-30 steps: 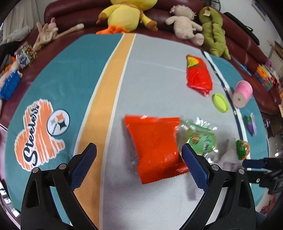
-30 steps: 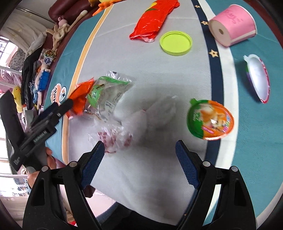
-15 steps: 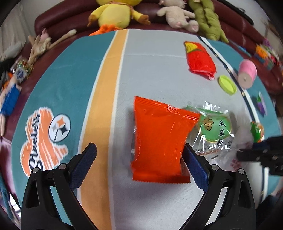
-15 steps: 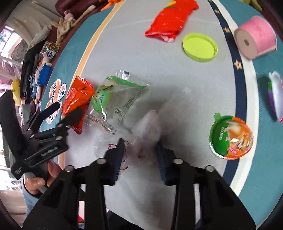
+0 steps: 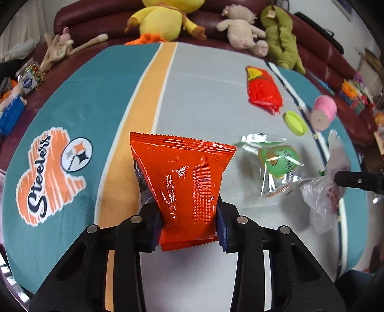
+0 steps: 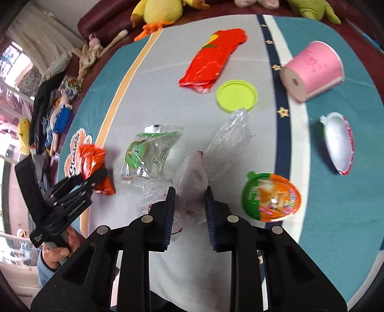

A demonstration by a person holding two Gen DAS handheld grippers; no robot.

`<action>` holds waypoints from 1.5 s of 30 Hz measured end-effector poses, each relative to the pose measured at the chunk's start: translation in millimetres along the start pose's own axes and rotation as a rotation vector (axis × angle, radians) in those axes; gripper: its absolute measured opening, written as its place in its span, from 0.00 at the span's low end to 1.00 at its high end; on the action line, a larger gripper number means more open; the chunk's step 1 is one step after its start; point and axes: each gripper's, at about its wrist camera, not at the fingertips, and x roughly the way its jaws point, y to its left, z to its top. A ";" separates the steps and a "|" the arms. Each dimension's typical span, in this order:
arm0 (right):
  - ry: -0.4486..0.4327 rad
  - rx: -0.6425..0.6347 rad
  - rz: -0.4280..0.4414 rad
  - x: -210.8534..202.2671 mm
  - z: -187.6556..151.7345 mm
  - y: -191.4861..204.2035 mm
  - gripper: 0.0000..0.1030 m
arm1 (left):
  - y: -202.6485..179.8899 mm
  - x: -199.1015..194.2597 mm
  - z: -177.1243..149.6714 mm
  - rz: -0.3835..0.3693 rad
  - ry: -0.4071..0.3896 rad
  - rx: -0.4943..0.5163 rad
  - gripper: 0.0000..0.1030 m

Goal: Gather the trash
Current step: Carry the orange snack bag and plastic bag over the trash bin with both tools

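Item 1: left gripper (image 5: 188, 224), jaws having just been closing, was clamped on the lower end of an orange snack packet (image 5: 183, 182), both pads pressed against its sides; the packet's crimped top edge pointed toward the far edge of the blanket (image 5: 79, 100). Item 2: right gripper (image 6: 189, 213), jaws likewise drawn in within the last moment, was clamped on a crumpled clear plastic bag (image 6: 211, 153) with red print, the bag's loose end standing up beyond the fingers. Item 3: clear wrapper with green print (image 6: 150, 151) lay flat on the grey band of the blanket, between the 2 held pieces and touching neither gripper. Item 4: red crumpled wrapper (image 6: 212, 60) lay nearer the far edge, on the same grey band. Item 5: lime-green lid (image 6: 236, 96) lay just beside the red wrapper's near end. Item 6: pink cup (image 6: 313, 69) lay on its side across the navy starred stripe, toward the right edge. Item 7: white peeled seal with red rim (image 6: 338, 142) lay on the teal band by the right edge. Item 8: round orange-and-green foil lid (image 6: 271, 196) lay near the right gripper, at the navy stripe. Item 9: a hand (image 6: 56, 254) in a blue sleeve held the left gripper's handle at the blanket's near-left edge. Item 10: plush toys (image 5: 165, 19) sat along the dark red sofa (image 5: 321, 55) past the far edge
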 end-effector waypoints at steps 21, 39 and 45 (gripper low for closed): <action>-0.154 0.162 0.001 -70.4 -26.8 -86.4 0.23 | -132.2 -19.3 6.4 -0.187 -0.011 0.173 0.37; -0.298 0.377 0.002 -146.6 -67.8 -226.3 0.23 | -311.9 0.5 11.4 -0.293 0.024 0.410 0.37; -0.342 0.449 0.009 -169.0 -84.5 -274.0 0.23 | -370.0 6.4 11.2 -0.315 0.040 0.489 0.37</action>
